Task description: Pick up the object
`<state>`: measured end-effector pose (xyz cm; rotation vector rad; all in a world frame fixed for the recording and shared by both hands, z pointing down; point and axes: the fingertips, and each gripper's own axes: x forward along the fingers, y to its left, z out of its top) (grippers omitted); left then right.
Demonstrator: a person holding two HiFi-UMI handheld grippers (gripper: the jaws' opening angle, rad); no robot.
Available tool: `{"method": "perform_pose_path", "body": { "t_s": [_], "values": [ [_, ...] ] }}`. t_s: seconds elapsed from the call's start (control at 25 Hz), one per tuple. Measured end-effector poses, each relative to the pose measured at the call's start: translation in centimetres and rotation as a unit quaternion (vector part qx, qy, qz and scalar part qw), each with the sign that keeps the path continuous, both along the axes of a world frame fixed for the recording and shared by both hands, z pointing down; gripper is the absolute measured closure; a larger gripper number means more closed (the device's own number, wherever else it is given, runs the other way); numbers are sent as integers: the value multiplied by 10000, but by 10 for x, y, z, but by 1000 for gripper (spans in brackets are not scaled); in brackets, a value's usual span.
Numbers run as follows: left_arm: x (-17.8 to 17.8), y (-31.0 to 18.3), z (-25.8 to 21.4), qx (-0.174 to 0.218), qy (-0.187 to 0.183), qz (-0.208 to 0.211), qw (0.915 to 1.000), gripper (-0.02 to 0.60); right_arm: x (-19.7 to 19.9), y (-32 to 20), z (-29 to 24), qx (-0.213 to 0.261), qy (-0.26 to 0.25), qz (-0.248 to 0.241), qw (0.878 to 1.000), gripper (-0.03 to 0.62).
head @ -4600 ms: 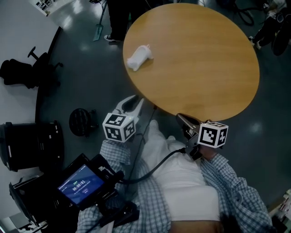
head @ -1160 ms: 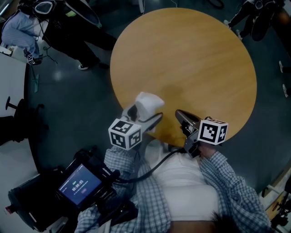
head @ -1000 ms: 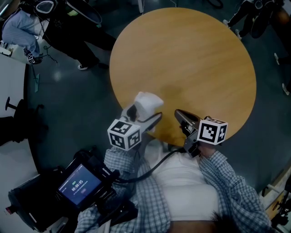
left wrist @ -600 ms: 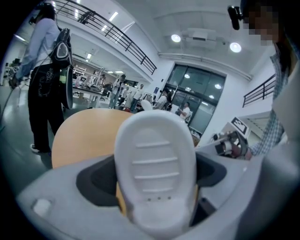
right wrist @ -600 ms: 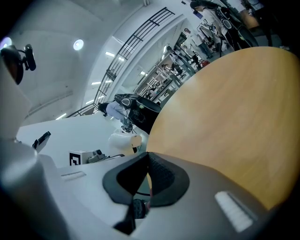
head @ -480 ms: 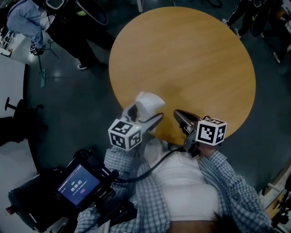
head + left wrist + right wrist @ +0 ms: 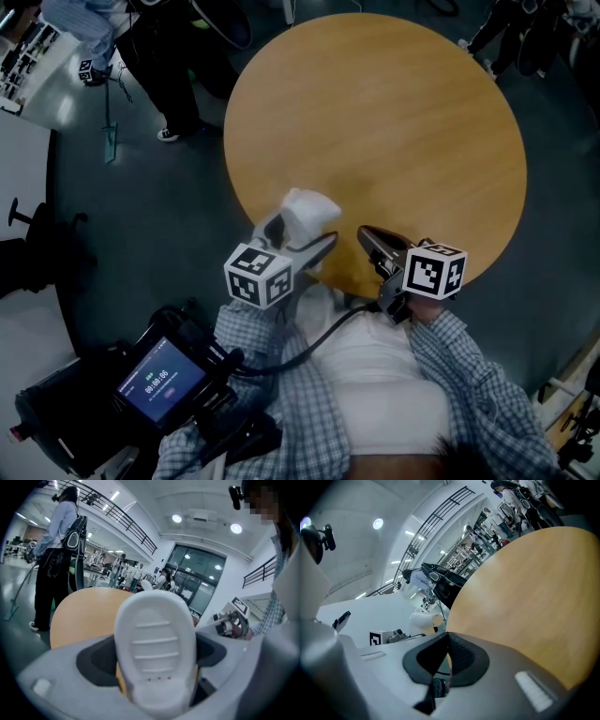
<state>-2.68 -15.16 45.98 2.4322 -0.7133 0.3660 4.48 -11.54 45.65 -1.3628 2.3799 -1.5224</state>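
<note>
We read one legible item: the screen [image 7: 156,382] at lower left in the head view shows a timer, apparently 00:00:06. Digits are small, the last one uncertain.

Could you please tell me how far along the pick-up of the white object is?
Done: the left claw is shut on the white object at the near edge of the round table. In hand: the grip; whether the object is clear of the tabletop cannot be told. Left: probably raising it plainly clear. The right claw is shut and empty, taking no part.
</note>
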Motion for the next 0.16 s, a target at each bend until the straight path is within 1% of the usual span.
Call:
{"method": "perform_pose_path", "body": {
  "t_s": [0.16],
  "values": [
    [2,2,0,-10,-13,43,10000,118,0,0,0,-12,17,-15,10000,591]
  ]
}}
